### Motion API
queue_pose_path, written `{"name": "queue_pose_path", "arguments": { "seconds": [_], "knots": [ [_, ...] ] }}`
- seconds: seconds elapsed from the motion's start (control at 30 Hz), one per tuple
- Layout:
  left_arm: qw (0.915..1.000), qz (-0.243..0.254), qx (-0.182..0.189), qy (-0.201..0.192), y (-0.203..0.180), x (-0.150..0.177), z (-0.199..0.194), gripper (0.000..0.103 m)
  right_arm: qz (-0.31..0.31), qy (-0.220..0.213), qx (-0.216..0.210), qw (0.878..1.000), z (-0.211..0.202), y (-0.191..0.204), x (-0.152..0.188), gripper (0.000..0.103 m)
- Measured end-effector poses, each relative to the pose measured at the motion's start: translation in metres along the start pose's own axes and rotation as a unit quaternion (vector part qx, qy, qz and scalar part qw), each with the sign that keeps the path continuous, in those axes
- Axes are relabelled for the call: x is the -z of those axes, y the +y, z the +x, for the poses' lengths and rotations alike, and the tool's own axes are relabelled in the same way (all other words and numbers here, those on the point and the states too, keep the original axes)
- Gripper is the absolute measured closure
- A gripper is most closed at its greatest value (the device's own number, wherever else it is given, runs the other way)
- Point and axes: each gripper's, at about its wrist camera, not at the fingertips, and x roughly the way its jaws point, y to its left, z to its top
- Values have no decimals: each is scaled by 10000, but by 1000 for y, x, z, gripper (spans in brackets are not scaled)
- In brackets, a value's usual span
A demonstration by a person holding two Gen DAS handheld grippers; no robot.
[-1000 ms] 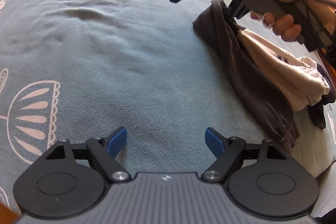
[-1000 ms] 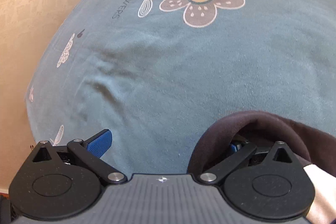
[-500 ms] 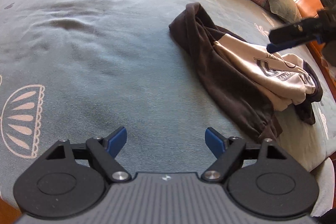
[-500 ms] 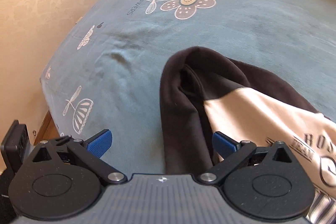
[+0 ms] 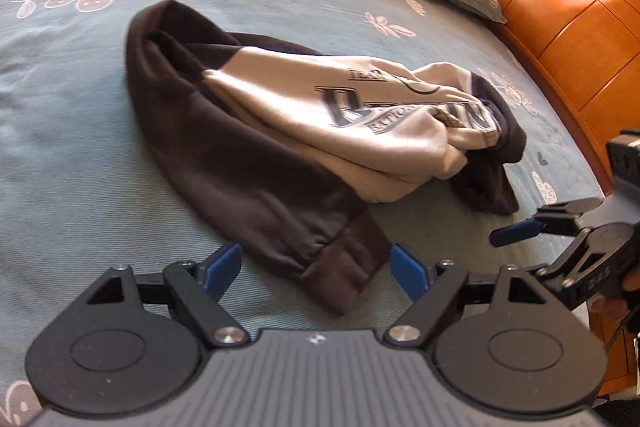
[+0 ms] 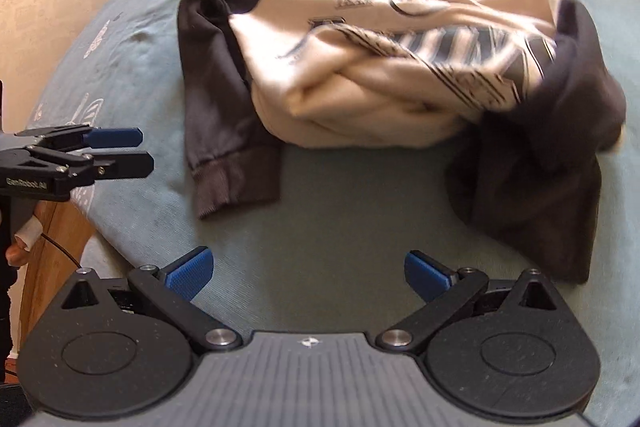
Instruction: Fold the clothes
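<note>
Starting from the near edge of the bed (image 6: 320,227), both tools are seen with jaws spread wide and nothing between them: the left gripper (image 5: 316,269) hangs just over the dark ribbed cuff (image 5: 344,277) of the sweatshirt (image 5: 280,115), while the right gripper (image 6: 308,273) hangs over bare sheet, the garment lying further away. The sweatshirt is crumpled in the middle of the bed, and its long axis is judged to run from left to right. The left sleeve end is nearer to the left gripper, and the dark bunch (image 6: 532,211) at the right is nearer to the right one.
</note>
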Motion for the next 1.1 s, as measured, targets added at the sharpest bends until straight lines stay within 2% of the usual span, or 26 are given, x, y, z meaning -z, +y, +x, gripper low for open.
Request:
{"name": "queue_pose_path", "arguments": {
  "seconds": [0.1, 0.23, 0.33, 0.47, 0.57, 0.7, 0.83, 1.0, 1.1],
  "knots": [
    [9999, 87, 106, 4, -21, -3, 13, 21, 221, 9, -29, 9998, 14, -14, 18, 0],
    [9998, 115, 171, -71, -35, -7, 30, 21, 58, -299, -34, 9995, 15, -13, 30, 0],
    [9997, 66, 195, -125, -39, -10, 45, 21, 163, -480, -157, 9986, 13, -19, 36, 0],
    [9999, -116, -12, -12, -37, -11, 69, 18, -45, -653, -293, 9974, 9, -23, 45, 0],
    [9998, -23, -179, 57, -32, -7, 75, 15, -24, -729, -198, 9971, 1, -28, 52, 0],
    [9996, 262, -123, -39, -28, 0, 70, 11, 166, -1243, 236, 9918, -26, -43, 60, 0],
    [9998, 163, -83, -44, -28, -1, 72, 5, -64, -1820, 1220, 9757, -43, -48, 46, 0],
    [9993, 258, -266, -12, -36, -3, 76, 4, 214, -2045, 2099, 9559, -25, -66, 9, 0],
    [9990, 309, -333, -9, -39, -3, 78, 3, 386, -1840, 2331, 9541, -9, -77, -5, 0]
  ]
}}
